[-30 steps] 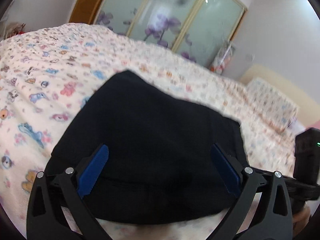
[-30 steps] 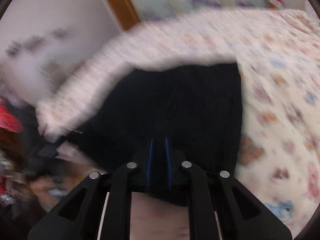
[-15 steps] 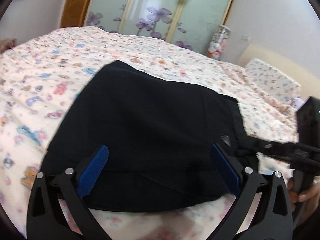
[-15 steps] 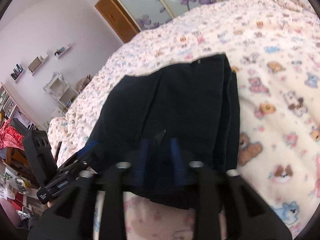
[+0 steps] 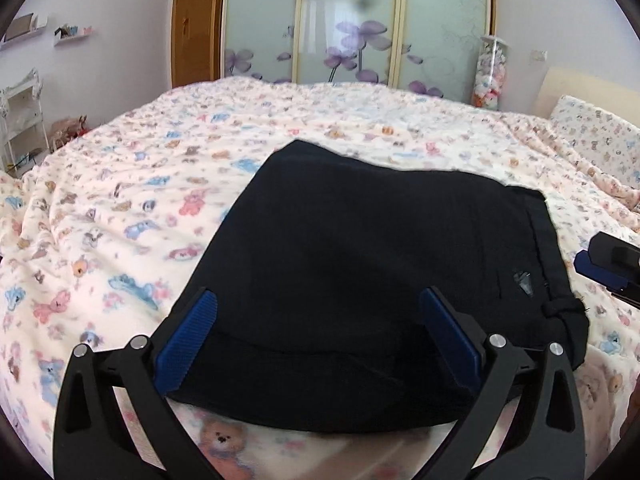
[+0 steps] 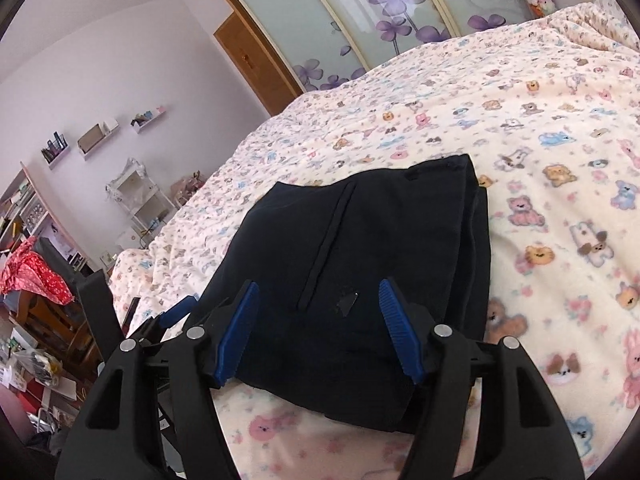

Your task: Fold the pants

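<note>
The black pants (image 5: 360, 272) lie folded into a compact rectangle on the bed, with stacked layers along the right edge; they also show in the right wrist view (image 6: 360, 272). My left gripper (image 5: 316, 336) is open and empty, its blue pads over the near edge of the pants. My right gripper (image 6: 318, 324) is open and empty, just above the near edge of the pants. The right gripper's tip (image 5: 608, 268) shows at the right in the left wrist view. The left gripper (image 6: 168, 316) shows at the left in the right wrist view.
The bed (image 5: 160, 200) has a cream blanket with cartoon animals. A pillow (image 5: 596, 136) lies at the far right. Sliding wardrobe doors with purple flowers (image 5: 360, 32) stand behind. Shelves and clutter (image 6: 36, 280) stand left of the bed.
My right gripper was shut on the pants' edge and has opened, letting the pants go. Both grippers have drawn back a little. The pants now lie flat.
</note>
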A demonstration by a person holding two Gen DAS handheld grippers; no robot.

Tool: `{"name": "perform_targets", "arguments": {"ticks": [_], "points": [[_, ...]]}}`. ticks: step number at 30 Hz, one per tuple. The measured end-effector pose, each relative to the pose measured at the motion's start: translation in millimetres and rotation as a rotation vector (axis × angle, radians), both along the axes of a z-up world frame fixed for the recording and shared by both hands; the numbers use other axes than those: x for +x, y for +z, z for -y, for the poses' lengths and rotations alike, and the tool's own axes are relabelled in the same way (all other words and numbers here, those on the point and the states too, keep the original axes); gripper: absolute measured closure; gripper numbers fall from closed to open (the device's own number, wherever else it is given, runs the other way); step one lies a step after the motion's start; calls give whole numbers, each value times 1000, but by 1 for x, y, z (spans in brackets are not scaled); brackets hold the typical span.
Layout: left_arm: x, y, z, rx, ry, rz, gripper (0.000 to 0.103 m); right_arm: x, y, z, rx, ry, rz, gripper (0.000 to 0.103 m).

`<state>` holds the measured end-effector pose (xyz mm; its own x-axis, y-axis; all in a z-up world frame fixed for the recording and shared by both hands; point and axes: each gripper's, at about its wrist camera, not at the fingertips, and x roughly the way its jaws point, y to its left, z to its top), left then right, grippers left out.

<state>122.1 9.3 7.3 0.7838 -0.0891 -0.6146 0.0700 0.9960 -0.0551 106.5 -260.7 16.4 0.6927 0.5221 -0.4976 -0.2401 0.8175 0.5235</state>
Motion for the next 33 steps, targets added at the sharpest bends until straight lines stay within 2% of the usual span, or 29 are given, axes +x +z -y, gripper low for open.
{"name": "perform_targets", "arguments": {"ticks": [1, 3, 6, 10, 13, 15, 18, 20, 22, 24, 27, 33], "points": [[1, -3, 2, 5, 2, -15, 2, 2, -3, -2, -15, -4, -23, 36], [5, -8, 5, 28, 7, -44, 2, 14, -24, -5, -57, -18, -134, 34], [7, -15, 14, 99, 17, -66, 2, 14, -29, -3, -43, -28, -128, 33], [9, -17, 10, 83, 15, -75, 2, 11, -25, -6, -42, -15, -111, 28], [9, -17, 8, 77, 16, -77, 2, 7, -14, 16, 95, -54, -80, 27], [8, -17, 9, 78, 16, -77, 2, 6, -11, 42, 154, -142, -71, 27], [8, -17, 9, 77, 15, -77, 2, 16, -28, 72, 213, -233, -159, 27], [8, -17, 8, 76, 15, -77, 2, 23, -43, 82, 269, -251, -217, 27], [8, -17, 8, 77, 15, -77, 2, 27, -50, 80, 272, -243, -242, 27], [8, -17, 9, 77, 15, -77, 2, 31, -49, 71, 220, -213, -242, 26], [8, -17, 8, 77, 15, -77, 2, 32, -49, 59, 197, -161, -244, 25], [8, -17, 8, 77, 15, -77, 2, 39, -55, 61, 239, -113, -245, 25]]}}
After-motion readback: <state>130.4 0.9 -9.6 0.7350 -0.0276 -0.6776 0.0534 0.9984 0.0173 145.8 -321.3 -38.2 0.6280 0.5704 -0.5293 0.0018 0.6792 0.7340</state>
